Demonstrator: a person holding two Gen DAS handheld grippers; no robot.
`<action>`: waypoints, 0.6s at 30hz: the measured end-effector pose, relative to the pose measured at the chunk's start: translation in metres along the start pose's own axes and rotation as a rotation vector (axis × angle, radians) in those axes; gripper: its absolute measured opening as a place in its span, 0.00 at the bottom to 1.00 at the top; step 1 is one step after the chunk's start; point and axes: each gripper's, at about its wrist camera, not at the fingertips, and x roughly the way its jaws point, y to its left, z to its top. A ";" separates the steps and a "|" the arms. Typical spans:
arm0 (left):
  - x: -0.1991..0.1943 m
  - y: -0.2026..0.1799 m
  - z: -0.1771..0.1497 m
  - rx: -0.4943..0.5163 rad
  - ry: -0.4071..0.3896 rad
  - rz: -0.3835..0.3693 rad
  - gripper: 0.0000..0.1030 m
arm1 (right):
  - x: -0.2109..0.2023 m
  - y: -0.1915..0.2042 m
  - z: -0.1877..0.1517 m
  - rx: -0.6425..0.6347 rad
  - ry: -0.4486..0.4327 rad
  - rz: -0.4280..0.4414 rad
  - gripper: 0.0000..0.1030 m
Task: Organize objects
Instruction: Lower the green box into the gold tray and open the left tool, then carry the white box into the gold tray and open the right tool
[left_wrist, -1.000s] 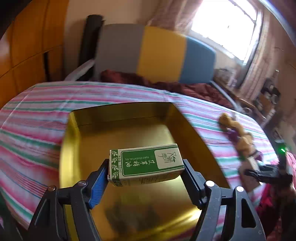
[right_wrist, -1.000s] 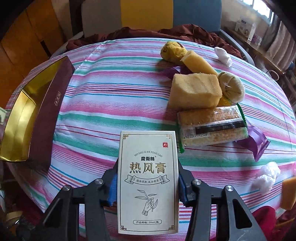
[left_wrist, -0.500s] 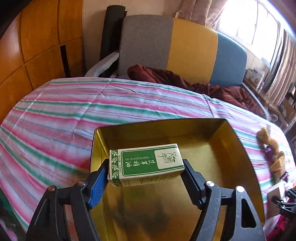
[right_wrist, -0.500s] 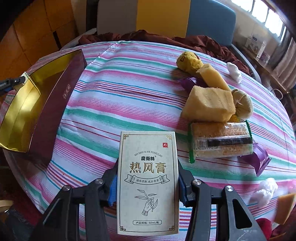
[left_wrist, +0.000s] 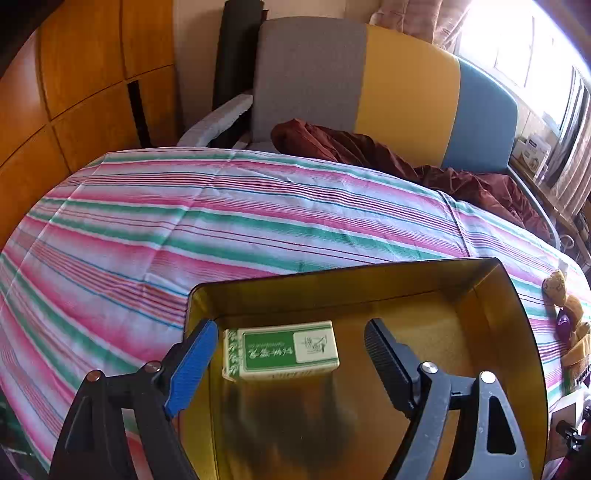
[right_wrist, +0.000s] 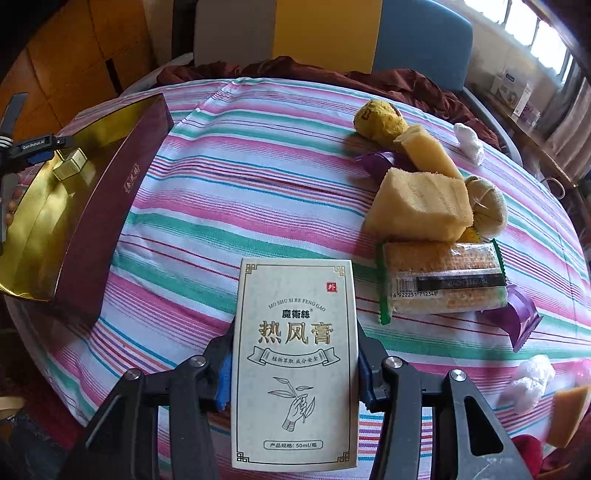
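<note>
My left gripper (left_wrist: 291, 347) is open over the gold-lined box (left_wrist: 509, 314). The small green and white carton (left_wrist: 282, 349) lies on the box floor between the spread fingers, near the far left corner, touching neither. In the right wrist view the same box (right_wrist: 110, 192) with maroon sides sits at the table's left, with the carton (right_wrist: 70, 164) and the left gripper (right_wrist: 35, 146) inside it. My right gripper (right_wrist: 295, 365) is shut on a tall white carton (right_wrist: 295, 354) with gold Chinese lettering, held above the striped tablecloth.
On the right of the striped tablecloth (right_wrist: 240, 177) lie yellow sponge blocks (right_wrist: 417, 203), a packaged snack bar (right_wrist: 443, 277), purple wrappers (right_wrist: 517, 321), a round plush (right_wrist: 380, 118) and white paper wads (right_wrist: 528, 380). A grey, yellow and blue sofa (left_wrist: 369, 85) with a maroon cloth stands behind.
My left gripper has opened and let go of the green carton, which now rests in the box. The right gripper still holds the white carton and has shifted slightly.
</note>
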 end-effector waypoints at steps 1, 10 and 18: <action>-0.005 0.001 -0.003 -0.009 -0.008 -0.010 0.81 | 0.000 0.001 0.000 -0.003 0.000 -0.003 0.50; -0.077 -0.011 -0.060 -0.009 -0.075 -0.044 0.81 | -0.001 0.003 0.000 -0.005 -0.001 -0.008 0.49; -0.122 -0.035 -0.108 0.009 -0.071 -0.144 0.74 | -0.001 0.003 -0.001 -0.005 -0.002 -0.011 0.49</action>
